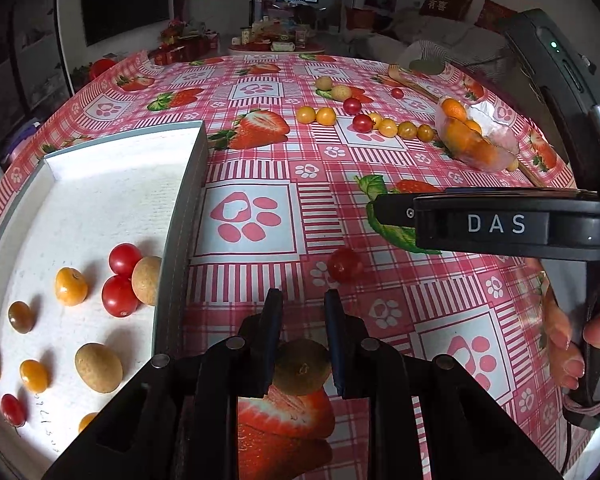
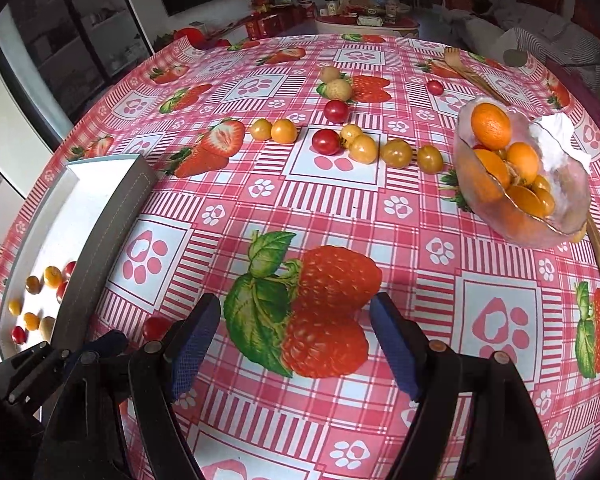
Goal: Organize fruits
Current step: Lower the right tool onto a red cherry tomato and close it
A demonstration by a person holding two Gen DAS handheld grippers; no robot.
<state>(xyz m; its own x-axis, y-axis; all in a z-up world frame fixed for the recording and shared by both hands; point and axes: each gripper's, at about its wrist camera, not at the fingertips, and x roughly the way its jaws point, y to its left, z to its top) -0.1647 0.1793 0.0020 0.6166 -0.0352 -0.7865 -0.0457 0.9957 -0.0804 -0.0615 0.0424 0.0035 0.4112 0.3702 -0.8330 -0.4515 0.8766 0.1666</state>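
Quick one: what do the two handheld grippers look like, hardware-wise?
Both black linkage frames with silver pivot pins. Left gripper: thin dark fingers. Right gripper: blue textured pads; its black body carries white "DAS" lettering, a green LED and a cable.

Bright daylight, soft shadows, strong fisheye bending, dark vignetted corners

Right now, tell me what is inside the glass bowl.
The glass bowl holds several orange fruits, one with its peel partly open, and crumpled white paper at its far rim. Anything beneath the pile is covered.
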